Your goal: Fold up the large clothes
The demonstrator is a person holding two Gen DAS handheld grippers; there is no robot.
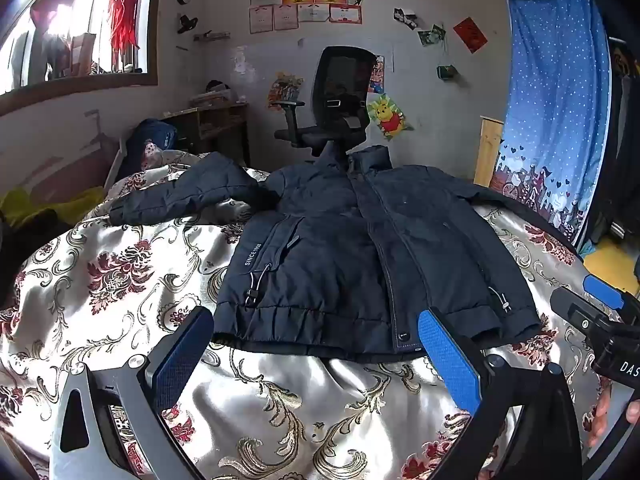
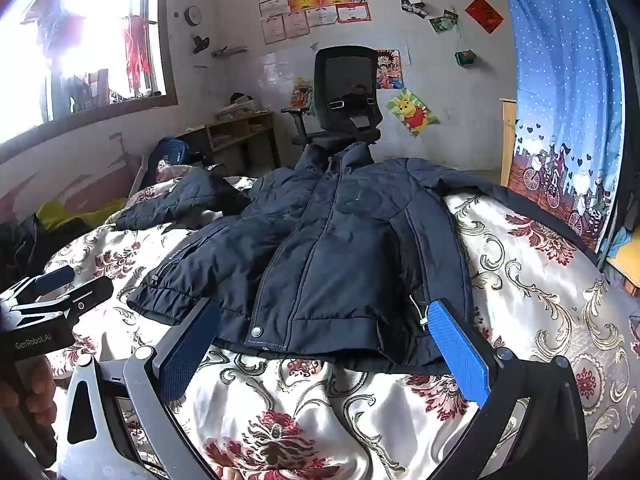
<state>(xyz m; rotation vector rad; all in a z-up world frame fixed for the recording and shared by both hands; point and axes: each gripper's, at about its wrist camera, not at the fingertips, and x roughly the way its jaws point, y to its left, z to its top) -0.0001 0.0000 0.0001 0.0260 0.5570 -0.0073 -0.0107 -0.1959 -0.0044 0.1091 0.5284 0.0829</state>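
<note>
Lying flat and zipped on the floral bedspread (image 1: 120, 280), the dark navy padded jacket (image 1: 340, 248) is not yet folded at all; I judge the task is at its very start, and both sleeves and the body are left to fold. At the left, one sleeve (image 1: 180, 196) stretches out over the cover. The left gripper (image 1: 316, 356) hovers just before the hem with its jaws wide and nothing between them. The right gripper (image 2: 324, 344) is the same, wide and empty, near the hem.

The left wrist view shows the "SINCE" lettering (image 1: 253, 254) on the pocket and the right gripper from outside. The right wrist view shows instead the other sleeve (image 2: 500, 196) hanging over the bed edge.
</note>
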